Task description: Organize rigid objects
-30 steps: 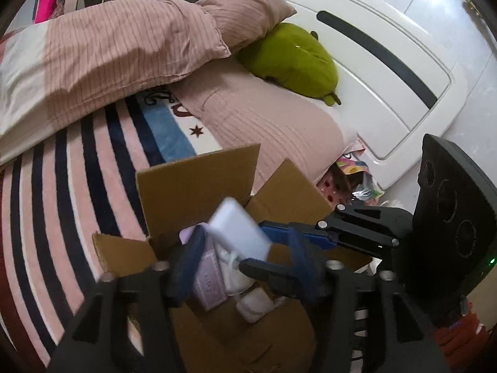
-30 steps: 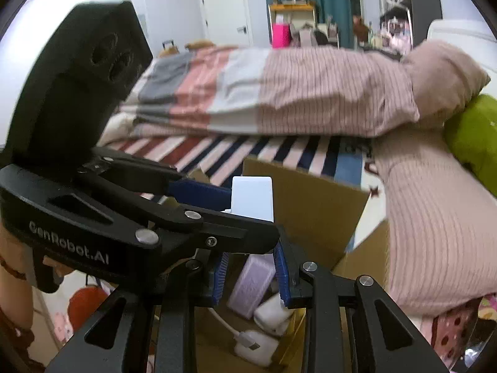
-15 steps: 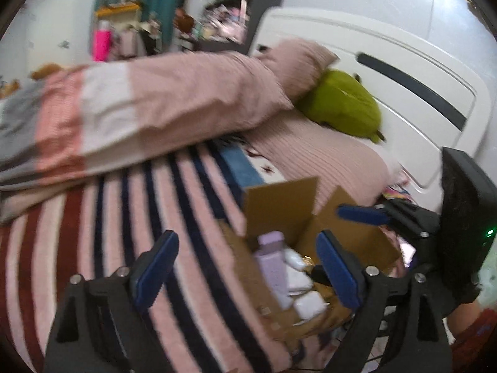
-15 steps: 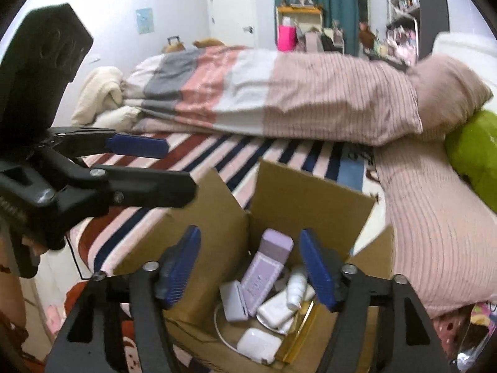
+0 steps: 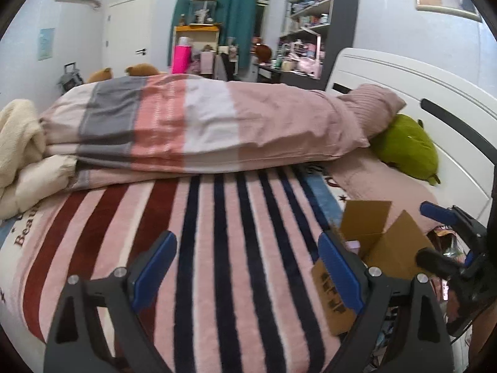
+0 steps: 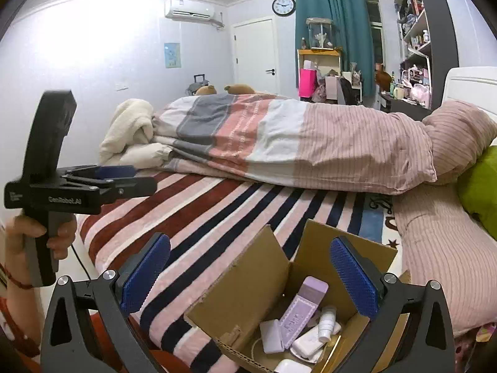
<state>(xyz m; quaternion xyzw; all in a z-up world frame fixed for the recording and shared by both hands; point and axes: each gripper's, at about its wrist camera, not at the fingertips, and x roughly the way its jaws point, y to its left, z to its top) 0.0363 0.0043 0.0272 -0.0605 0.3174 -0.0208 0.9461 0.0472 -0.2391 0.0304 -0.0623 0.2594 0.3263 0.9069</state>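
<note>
left gripper (image 5: 245, 267) fingers spread, empty | right gripper (image 6: 250, 267) fingers just opened, empty | open brown cardboard box (image 6: 313, 283) directly below right, nearer

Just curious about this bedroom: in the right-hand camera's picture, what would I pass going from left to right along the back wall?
Air conditioner → small poster → white door → wall clock → teal curtain → dark shelving.

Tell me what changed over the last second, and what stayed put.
The white block both tongs held is gone from them, apparently let go into the cardboard box. The left tongs and right tongs have just been opening, now empty, and drew back. Box and purple case stayed.
</note>
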